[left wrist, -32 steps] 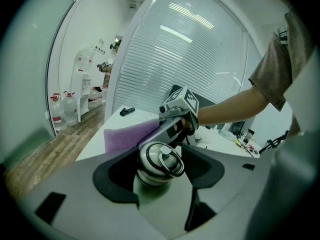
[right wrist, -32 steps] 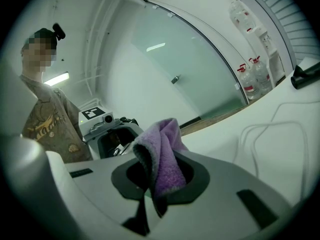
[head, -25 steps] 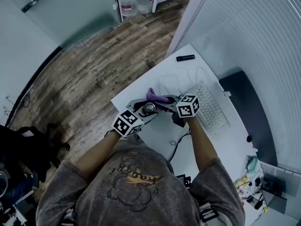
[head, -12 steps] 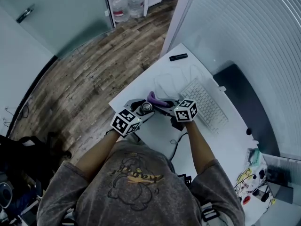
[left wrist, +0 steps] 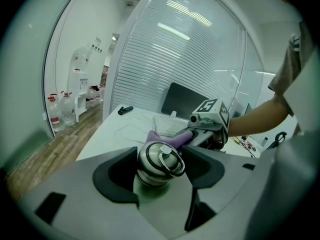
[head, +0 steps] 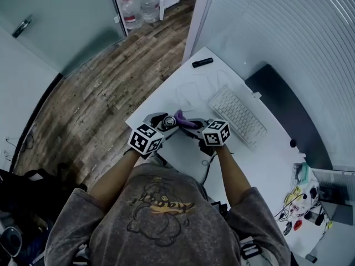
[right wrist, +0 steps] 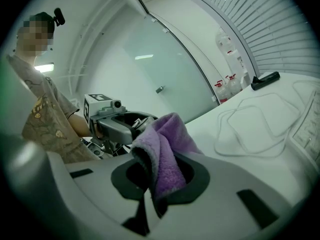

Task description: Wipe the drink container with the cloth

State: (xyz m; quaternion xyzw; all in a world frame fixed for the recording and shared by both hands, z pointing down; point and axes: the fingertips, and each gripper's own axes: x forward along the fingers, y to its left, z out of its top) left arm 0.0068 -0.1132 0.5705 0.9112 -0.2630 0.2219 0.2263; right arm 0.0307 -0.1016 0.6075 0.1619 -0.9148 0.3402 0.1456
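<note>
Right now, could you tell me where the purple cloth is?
In the right gripper view the cloth is clamped by the right gripper, against the drink container that the left gripper holds at head-view centre.

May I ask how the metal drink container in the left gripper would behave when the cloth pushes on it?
The drink container looks smooth and shiny, so it may slip in the left gripper. Its rounded body would probably roll if laid down. It seems rigid against the cloth.

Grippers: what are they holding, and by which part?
The left gripper clamps the bottle round its body, below the lid. The right gripper pinches the cloth by a bunched fold.
</note>
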